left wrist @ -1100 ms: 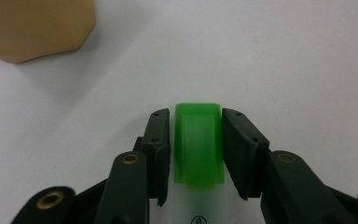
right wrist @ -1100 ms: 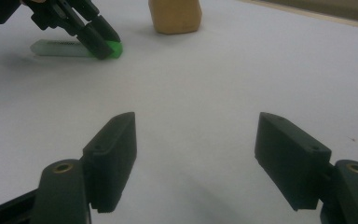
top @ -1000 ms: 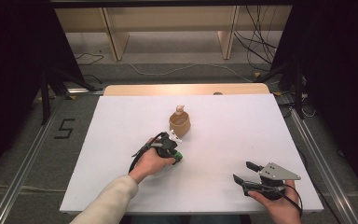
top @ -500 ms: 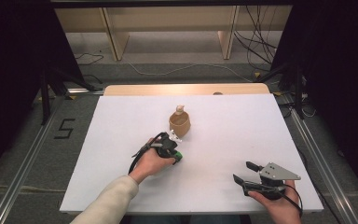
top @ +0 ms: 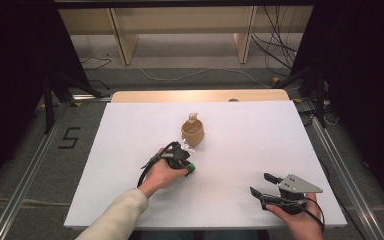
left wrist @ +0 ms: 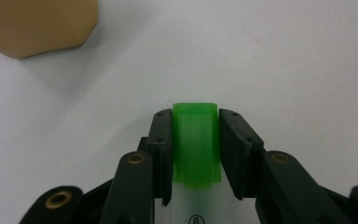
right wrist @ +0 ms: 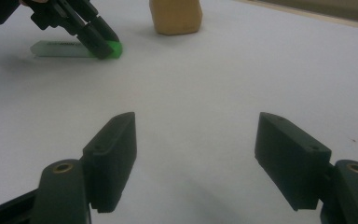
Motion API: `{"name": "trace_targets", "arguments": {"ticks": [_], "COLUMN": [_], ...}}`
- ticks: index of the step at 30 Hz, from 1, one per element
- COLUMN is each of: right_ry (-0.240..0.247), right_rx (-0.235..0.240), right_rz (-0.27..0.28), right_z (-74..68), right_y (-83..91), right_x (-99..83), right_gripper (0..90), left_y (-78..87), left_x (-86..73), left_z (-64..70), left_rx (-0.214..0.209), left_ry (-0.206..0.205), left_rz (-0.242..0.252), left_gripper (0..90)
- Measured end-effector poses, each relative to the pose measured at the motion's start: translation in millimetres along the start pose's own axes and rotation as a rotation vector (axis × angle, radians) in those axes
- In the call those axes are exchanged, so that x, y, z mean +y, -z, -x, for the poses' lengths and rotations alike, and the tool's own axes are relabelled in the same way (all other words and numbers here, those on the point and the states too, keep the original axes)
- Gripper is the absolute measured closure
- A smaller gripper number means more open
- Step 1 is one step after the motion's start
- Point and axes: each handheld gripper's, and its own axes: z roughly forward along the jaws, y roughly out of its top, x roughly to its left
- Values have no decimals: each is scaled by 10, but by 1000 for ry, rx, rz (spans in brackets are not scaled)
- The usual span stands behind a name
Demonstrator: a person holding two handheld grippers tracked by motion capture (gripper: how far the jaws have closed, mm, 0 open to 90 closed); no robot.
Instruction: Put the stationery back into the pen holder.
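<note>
Squarely between hand-held gripper jaws: green-capped marker.

Lab: railed rig table, cables

marker | white barrel, green cap | lying flat on table | near tan cup

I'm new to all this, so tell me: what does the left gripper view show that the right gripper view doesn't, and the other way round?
The left gripper view gives a close look at the green cap squeezed between its black jaws. The right gripper view gives the right gripper with its jaws wide apart over bare table, plus the left gripper from the side, tilted down on the marker. Both share the tan cup and the white table.
</note>
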Motion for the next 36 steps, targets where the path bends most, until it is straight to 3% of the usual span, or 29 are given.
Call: {"name": "trace_targets", "arguments": {"ticks": [2, 3, 10, 14, 36], "right_ry": [1, 1, 0, 1, 2], "right_rx": [0, 0, 1, 1, 1], "right_rz": [-1, 0, 1, 1, 2], "right_z": [0, -1, -1, -1, 0], "right_y": [0, -1, -1, -1, 1], "right_x": [0, 0, 0, 0, 1], "right_gripper": [301, 301, 301, 301, 302], "left_y": [8, 8, 39, 68, 211], "left_x": [-1, -3, -4, 0, 24], "left_z": [-7, -5, -13, -17, -21], "left_rx": [1, -6, -14, -9, 23], "left_ry": [5, 28, 42, 26, 41], "left_rz": [3, 11, 39, 48, 184], "left_gripper": [670, 670, 670, 670, 671]}}
